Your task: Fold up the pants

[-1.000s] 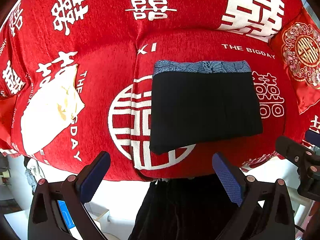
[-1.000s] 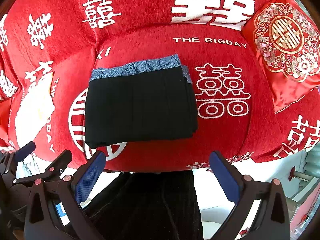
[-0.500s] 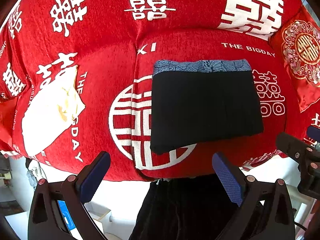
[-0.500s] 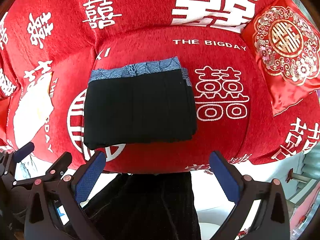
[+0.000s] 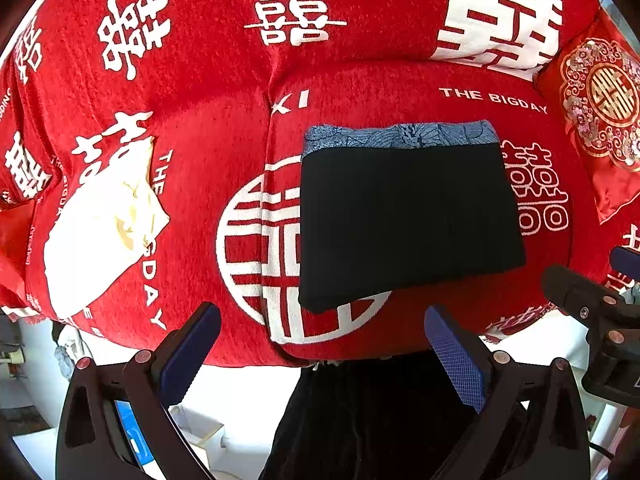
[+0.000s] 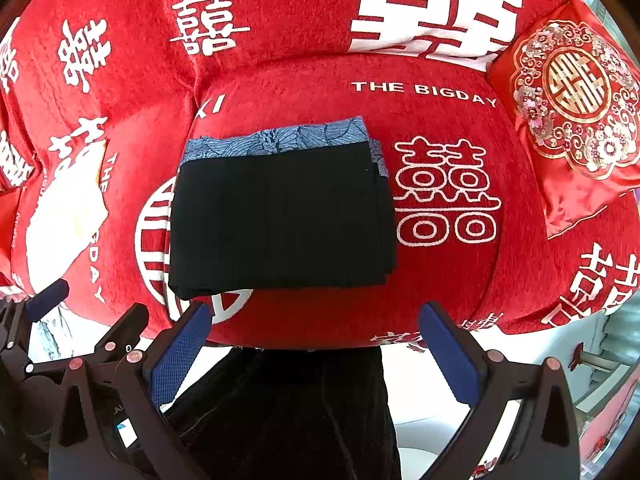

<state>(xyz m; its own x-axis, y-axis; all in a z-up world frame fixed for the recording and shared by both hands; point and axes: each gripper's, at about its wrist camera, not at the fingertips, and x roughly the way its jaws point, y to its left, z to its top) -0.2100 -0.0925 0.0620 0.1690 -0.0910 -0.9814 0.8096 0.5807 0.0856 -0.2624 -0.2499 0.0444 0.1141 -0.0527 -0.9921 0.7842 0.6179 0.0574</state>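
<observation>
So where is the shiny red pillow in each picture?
Left wrist: the shiny red pillow sits at the far right edge, partly cut off.
Right wrist: the pillow shows at upper right.
Shared landmark: the white "THE BIGDAY" words lie just left of it.

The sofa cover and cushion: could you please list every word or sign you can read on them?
"THE BIGDAY": white print on the sofa cover, behind the pants.
"XI": on the cover, at the seam left of that.
"囍" double-happiness signs: white, scattered over the cover; one in gold on the cushion.
"...GDAY": partly hidden beside the white cloth.
</observation>
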